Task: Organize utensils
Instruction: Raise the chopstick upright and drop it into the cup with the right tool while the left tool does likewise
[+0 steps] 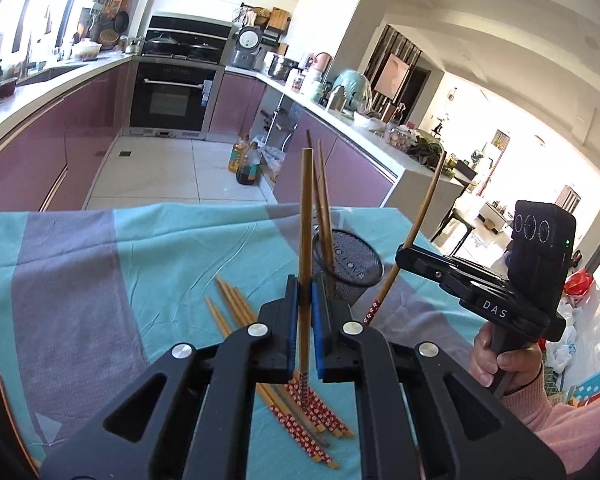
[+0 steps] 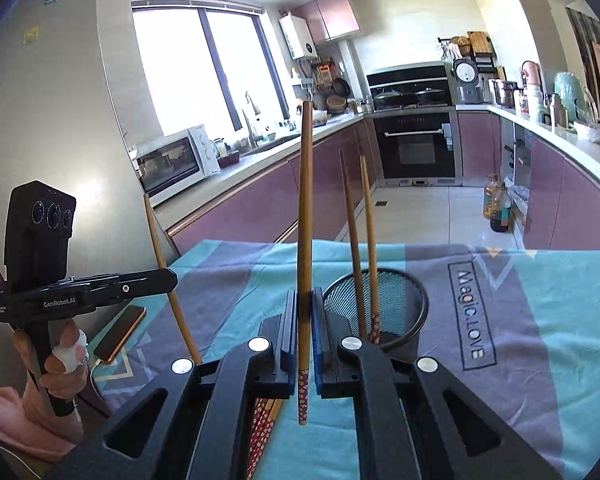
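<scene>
- The left gripper point(image 1: 305, 300) has its jaws clenched on one chopstick point(image 1: 306, 240), which passes straight between the blue pads; its long axis runs 12 to 6 o'clock in the left wrist view, plain tip up, red patterned end hanging below the jaws.
- The right gripper point(image 2: 305, 304) likewise has its jaws clamped on a single chopstick point(image 2: 305, 220), standing almost upright between the pads, bare tip at 12 o'clock, patterned end poking out underneath at 6.
- Seen from the left wrist view, the right-hand chopstick point(image 1: 418, 224) leans toward 1 o'clock; from the right wrist view, the left-hand one point(image 2: 168, 276) tilts toward 11.
- Two chopsticks point(image 2: 362, 248) stand in the black mesh holder point(image 2: 404, 300), at about 1 o'clock from the right jaws, tips up, patterned ends down in the basket.
- A loose bundle of chopsticks point(image 1: 260, 344), about five though the exact count is unclear, lies flat on the cloth-covered worktop point(image 1: 100, 264) under the left jaws, long axes running 11 to 5 o'clock, patterned ends nearest the camera.
- A phone point(image 2: 120, 334) lies at 9 o'clock of the right jaws.
</scene>
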`<action>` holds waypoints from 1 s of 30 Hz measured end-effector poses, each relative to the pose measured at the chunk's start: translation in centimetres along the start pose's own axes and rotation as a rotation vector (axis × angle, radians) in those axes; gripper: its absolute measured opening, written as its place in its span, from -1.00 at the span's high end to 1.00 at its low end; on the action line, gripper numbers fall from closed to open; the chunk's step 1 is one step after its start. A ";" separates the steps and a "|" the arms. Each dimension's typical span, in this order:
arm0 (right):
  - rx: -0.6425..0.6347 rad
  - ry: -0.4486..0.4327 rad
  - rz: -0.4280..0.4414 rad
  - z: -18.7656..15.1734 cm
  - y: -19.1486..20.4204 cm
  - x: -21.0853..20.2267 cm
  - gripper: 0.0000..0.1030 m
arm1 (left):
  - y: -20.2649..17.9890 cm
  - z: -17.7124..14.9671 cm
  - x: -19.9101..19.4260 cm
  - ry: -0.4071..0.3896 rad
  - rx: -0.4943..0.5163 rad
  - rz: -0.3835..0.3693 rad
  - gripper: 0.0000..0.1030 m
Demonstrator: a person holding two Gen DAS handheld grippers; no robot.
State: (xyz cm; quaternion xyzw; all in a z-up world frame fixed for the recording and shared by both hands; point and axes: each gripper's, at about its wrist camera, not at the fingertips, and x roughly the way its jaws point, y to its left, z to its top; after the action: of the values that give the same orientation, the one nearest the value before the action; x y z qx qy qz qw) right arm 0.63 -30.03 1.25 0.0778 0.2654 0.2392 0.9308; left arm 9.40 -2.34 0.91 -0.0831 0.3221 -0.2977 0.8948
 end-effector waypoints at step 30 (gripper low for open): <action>-0.057 -0.054 -0.110 4.8 -3.3 1.5 0.89 | -6.8 9.2 4.3 -0.098 0.113 0.008 0.86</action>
State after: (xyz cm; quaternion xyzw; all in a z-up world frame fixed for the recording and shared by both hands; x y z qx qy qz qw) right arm 5.60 -32.25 3.75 0.0428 0.2373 0.1929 0.9511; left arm 14.51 -10.72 8.13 -0.0455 0.2611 -0.3074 0.9139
